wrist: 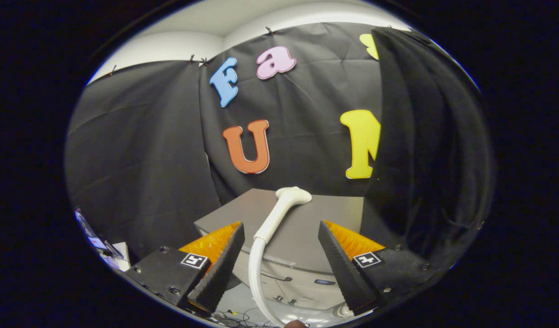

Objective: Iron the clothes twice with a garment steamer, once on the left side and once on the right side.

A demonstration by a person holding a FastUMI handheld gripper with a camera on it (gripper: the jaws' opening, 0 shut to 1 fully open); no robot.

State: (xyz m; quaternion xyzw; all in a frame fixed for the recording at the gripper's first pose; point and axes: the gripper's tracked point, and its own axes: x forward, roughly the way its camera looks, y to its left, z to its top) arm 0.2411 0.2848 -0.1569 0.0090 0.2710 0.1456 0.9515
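We saw the gripper [279, 255] pointing forward and slightly down, its two black fingers [217, 269] spread wide apart with orange backing behind each one. Nothing was pressed between them.

The steamer [284, 207], a white wand with a flat rounded head at its far end, rose in the gap between the fingers. It touched neither finger and lay a little nearer the left one. Its head sat just beyond the fingertips and tipped toward the right. A white hose [256, 273] ran down from the wand's near end, curving between the fingers toward us.

Behind the steamer stood a grey box [334, 214] with a flat top, which the head seemed to rest over; we could not tell whether it touched. Below the flat top, the box's pale front [302, 284] showed some small markings, too small to make out.

On the right, close by, hung the clothes [425, 150], a dark black garment draped in long vertical folds. It stood beside the right finger and to the right of the steamer head, apart from it.

On the far left, low down, lay some papers [110, 248], blurred. Thin cables [247, 314] trailed across the pale surface nearest us.
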